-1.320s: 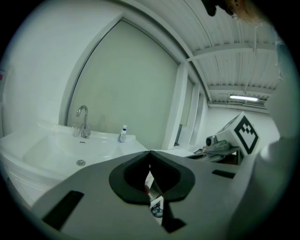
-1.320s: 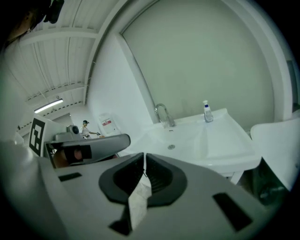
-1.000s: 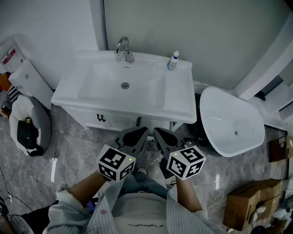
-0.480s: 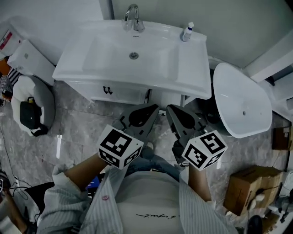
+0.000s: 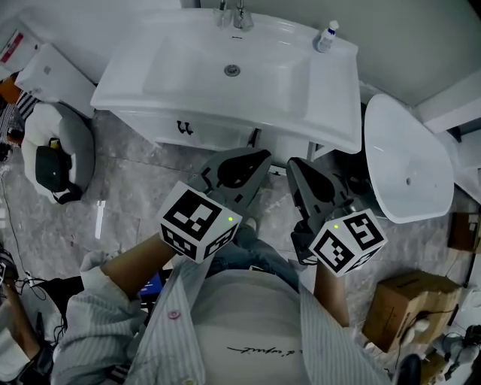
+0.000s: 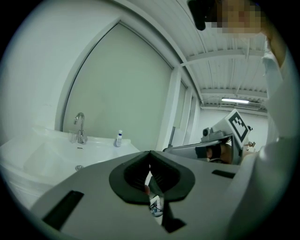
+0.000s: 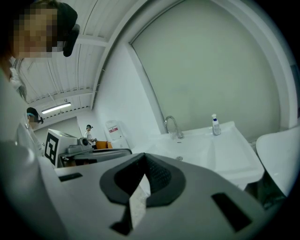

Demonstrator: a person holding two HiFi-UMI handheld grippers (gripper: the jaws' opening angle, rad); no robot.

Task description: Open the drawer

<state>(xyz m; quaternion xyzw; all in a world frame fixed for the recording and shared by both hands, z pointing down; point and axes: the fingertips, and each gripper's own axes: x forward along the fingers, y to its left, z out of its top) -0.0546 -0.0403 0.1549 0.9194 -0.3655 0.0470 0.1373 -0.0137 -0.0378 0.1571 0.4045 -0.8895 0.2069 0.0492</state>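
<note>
A: Your left tool (image 5: pixel 258 158) has its jaws brought together at the tips, and nothing sits between them. Your right tool (image 5: pixel 295 163) is the same, closed and empty.

B: You hold the two side by side in front of your chest, near each other but not touching, both pointing toward the cabinet.

A: The drawer (image 5: pixel 207 135) is just beyond your tips, under the white washbasin (image 5: pixel 165 71). Its front sits flush, so it is closed. Its dark handle (image 5: pixel 183 128) lies left of your left tool, and neither tool touches it.

B: Farther out, you have the tap (image 5: pixel 239 11) at the back of the washbasin and a small bottle (image 5: pixel 325 36) on its right rear corner.

A: On the grey marbled floor (image 5: pixel 135 203) to your right stands a white oval basin (image 5: pixel 409 162), and a cardboard box (image 5: pixel 402 316) lies nearer you.
</note>
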